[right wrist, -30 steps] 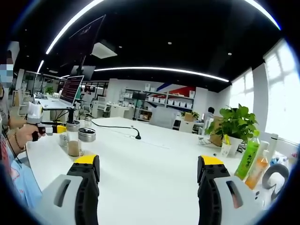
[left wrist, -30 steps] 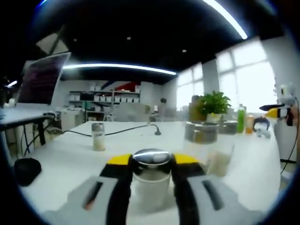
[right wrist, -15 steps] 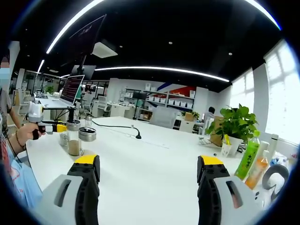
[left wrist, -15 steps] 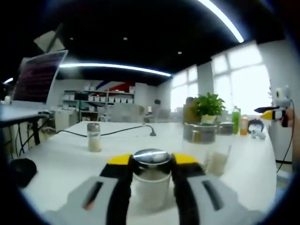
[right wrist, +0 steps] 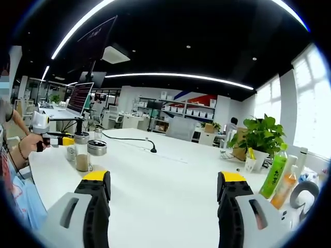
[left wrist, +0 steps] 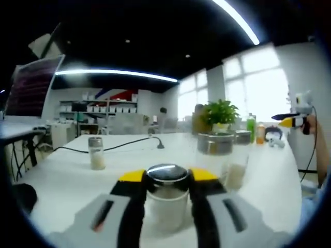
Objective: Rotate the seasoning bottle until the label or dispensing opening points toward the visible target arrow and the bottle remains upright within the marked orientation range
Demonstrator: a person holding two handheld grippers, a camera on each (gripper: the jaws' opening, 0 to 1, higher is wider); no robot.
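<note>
The left gripper [left wrist: 165, 199] has its two jaws closed on the bottle [left wrist: 166, 199], one on each side of the glass body just under the metal cap [left wrist: 166, 174], which is a grip that suits turning it about its own axis while it stands upright on the white table [left wrist: 67, 178]. Holding low on the body, not the cap, probably keeps the lid from twisting loose instead of the bottle. No label, opening or target arrow can be made out from here, so how far the turn has gone cannot be judged. Nearby stand a wider jar [left wrist: 221, 160] to the right and a slim shaker [left wrist: 95, 153] to the left, both apart from the held bottle. In the right gripper view, the right gripper [right wrist: 163, 206] hangs over bare table with its jaws spread wide and nothing between them, seemingly kept out of the way; far to its left the left gripper shows in a hand [right wrist: 32, 144] beside the jars [right wrist: 88, 153].
</note>
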